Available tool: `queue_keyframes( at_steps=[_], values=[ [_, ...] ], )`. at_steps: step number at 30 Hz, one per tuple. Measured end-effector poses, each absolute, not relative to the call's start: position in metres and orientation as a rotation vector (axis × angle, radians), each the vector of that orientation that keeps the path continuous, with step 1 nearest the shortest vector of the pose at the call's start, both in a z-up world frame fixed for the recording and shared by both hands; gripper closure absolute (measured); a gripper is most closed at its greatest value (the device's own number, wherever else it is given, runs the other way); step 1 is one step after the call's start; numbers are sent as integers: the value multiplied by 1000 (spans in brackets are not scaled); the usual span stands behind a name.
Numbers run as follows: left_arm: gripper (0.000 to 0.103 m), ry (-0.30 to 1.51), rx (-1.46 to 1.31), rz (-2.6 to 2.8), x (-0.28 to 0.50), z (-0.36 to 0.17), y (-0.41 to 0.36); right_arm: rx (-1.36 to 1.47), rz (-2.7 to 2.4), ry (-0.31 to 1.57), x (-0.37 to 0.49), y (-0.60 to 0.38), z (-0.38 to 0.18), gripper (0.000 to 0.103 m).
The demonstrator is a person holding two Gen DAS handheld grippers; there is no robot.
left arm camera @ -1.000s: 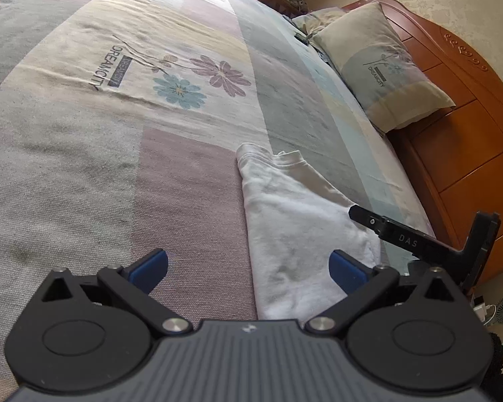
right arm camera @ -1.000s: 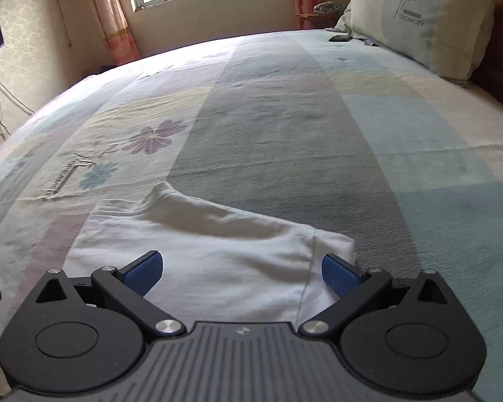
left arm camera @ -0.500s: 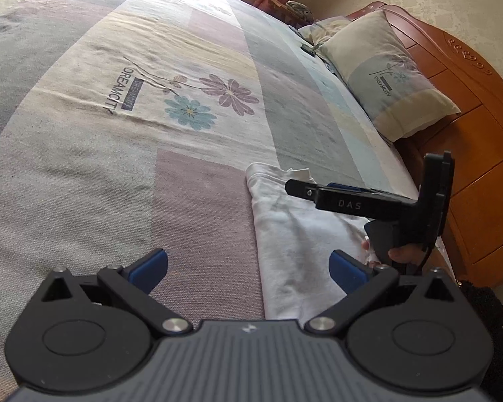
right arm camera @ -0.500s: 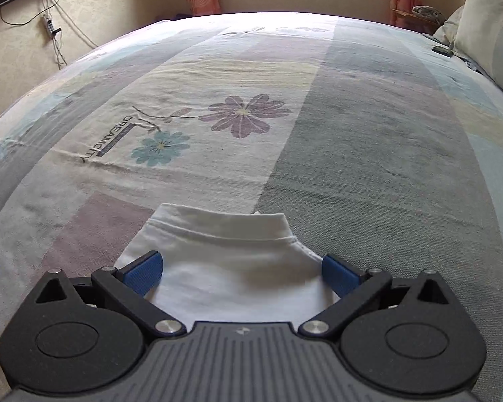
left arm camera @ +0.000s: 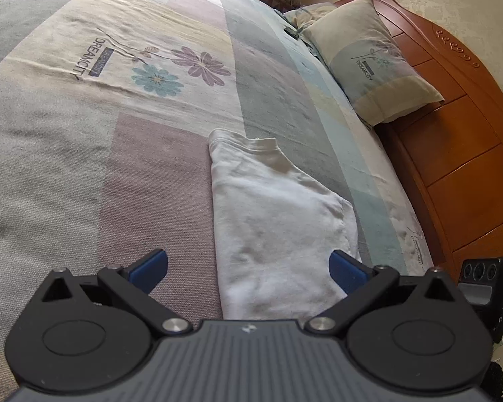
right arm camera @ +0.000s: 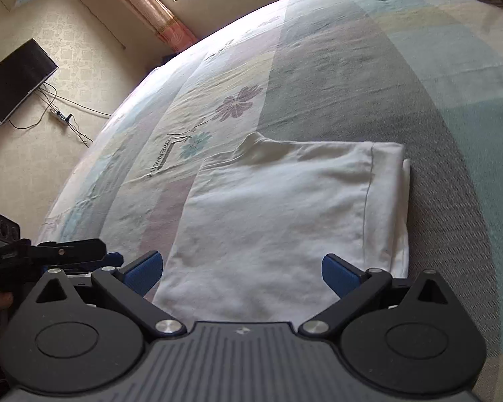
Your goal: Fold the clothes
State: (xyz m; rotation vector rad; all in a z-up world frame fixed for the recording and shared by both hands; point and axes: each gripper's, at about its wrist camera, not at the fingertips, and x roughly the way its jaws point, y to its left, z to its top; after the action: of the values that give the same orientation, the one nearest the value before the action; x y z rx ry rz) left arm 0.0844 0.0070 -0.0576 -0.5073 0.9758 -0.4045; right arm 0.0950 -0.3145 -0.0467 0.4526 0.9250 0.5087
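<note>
A white garment [left arm camera: 275, 221] lies folded into a flat oblong on the patchwork bedspread [left arm camera: 100, 154], its collar end pointing away. In the right wrist view the same white garment [right arm camera: 285, 214] fills the centre, a sleeve hem along its right side. My left gripper [left arm camera: 248, 268] is open just above the garment's near end, holding nothing. My right gripper [right arm camera: 239, 269] is also open over the near edge, empty. The left gripper [right arm camera: 43, 254] shows at the left edge of the right wrist view, held in a hand.
A pillow [left arm camera: 369, 63] leans on the orange wooden headboard [left arm camera: 459, 140] at the right. A wall-mounted TV [right arm camera: 13, 80] with trailing cables and a curtained window [right arm camera: 171, 3] sit beyond the bed. Part of the other device [left arm camera: 489, 288] shows at the bed's right edge.
The right gripper has drawn back off the garment and out of the left wrist view's centre. Its own view has swung and tilted, now showing the whole folded garment. The left gripper shifted slightly.
</note>
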Motion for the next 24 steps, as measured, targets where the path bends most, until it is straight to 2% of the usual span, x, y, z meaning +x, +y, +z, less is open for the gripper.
queue_keyframes(
  at_steps=[5, 13, 19, 24],
  values=[
    [1, 978, -490, -404, 69, -51, 6, 356, 552, 949, 63, -284, -46, 0],
    [1, 934, -519, -363, 49, -40, 25, 421, 764, 982, 40, -228, -48, 0],
    [1, 904, -532, -345, 39, -34, 37, 225, 815, 1025, 26, -172, -57, 0],
    [1, 893, -546, -331, 39, -32, 43, 160, 811, 1076, 18, -164, -62, 0]
  ],
)
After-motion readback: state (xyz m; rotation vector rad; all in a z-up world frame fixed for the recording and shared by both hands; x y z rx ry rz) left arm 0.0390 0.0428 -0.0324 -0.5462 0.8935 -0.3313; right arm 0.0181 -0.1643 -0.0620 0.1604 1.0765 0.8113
